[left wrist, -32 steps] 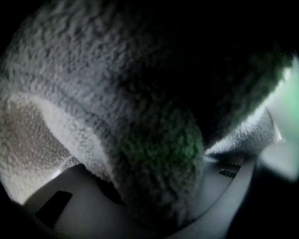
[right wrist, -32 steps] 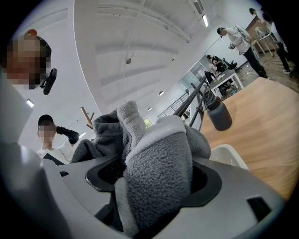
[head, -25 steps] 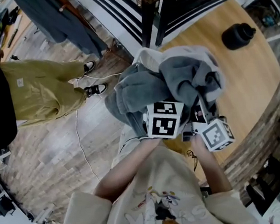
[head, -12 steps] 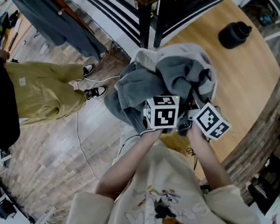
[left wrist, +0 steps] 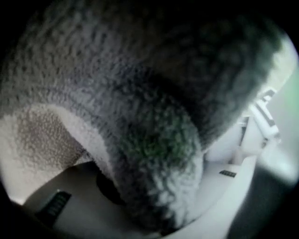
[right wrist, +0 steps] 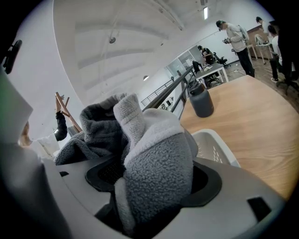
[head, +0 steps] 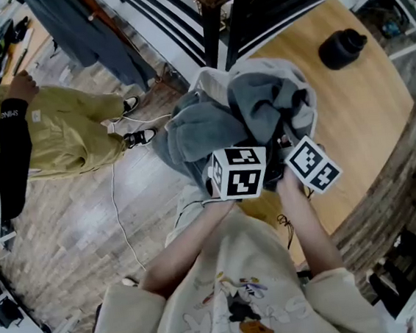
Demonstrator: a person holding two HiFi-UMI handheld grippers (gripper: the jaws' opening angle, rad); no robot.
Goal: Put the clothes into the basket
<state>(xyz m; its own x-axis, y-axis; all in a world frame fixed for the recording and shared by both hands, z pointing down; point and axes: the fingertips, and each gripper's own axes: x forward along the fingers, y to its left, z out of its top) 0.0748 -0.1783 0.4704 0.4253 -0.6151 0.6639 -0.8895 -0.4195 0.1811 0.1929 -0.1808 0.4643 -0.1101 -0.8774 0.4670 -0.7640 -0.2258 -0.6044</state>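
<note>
grippers: 2, both buried in the same pile
left gripper (left wrist: 154, 200): clamped on a thick fold of grey fleece (head: 260, 101); the fold fills nearly all of the left gripper view
right gripper (right wrist: 154, 186): closed on a lighter grey fold of that fleece, pads pressed into it
fleece: 1 heap in two grey shades, can't tell if it is one garment or two; it sits on top of the basket, darker part hanging over the floor side
basket (right wrist: 219, 147): 1, white, slotted wall, on the table
table (head: 350, 110): 1, wood
jug (head: 342, 46): 1, black, well apart from the basket
bystander (head: 64, 133): 1 nearby, khaki trousers
</note>
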